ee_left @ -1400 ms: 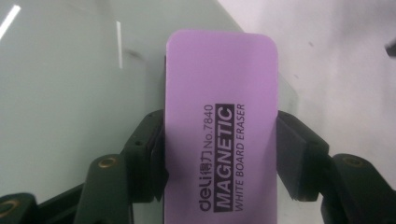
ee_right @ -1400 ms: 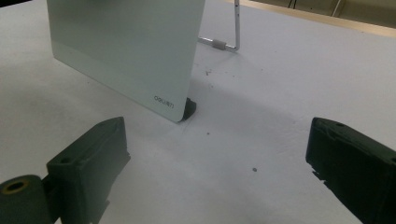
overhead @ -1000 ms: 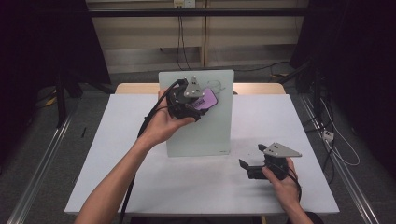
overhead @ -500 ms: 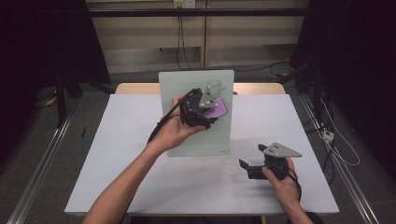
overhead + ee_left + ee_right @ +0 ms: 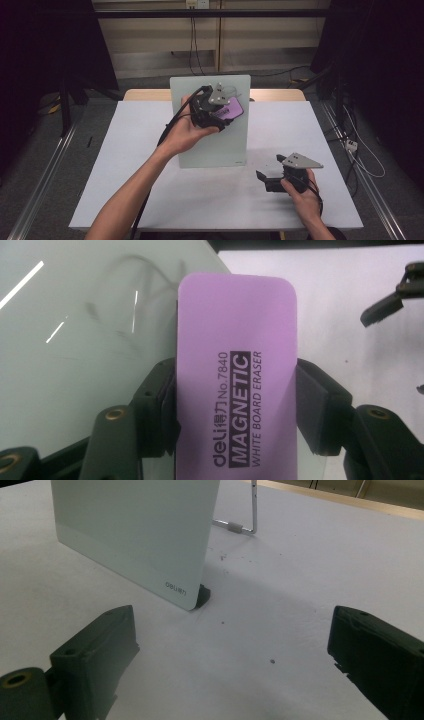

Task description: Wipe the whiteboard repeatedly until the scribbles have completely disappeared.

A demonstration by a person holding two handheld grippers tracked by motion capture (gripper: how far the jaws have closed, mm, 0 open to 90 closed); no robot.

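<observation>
Left side of table (image 5: 125, 165): the person's left forearm comes in from the bottom edge and reaches up to the board. The left gripper (image 5: 220, 112) is raised against the upper part of the upright whiteboard (image 5: 210, 145), which stands near the middle of the white table top, leaning back on a wire stand (image 5: 250, 515). Its jaws are clamped on a purple magnetic whiteboard eraser (image 5: 235, 390), one pad on each long edge; the printed back faces the gripper camera. In the left gripper view, the eraser's far end lies over the board's right-hand edge, with faint dark marker strokes (image 5: 115, 305) on the board surface just to its left. Whether the felt side presses on the board, I cannot tell.

Centre: the board's lower right corner sits in a small black foot (image 5: 202, 596) on the table.

Right side: the right gripper (image 5: 272, 175) rests low on the table, near the board's lower right corner but apart from it. Its jaws stand wide, nothing between them, pointing toward the board.
</observation>
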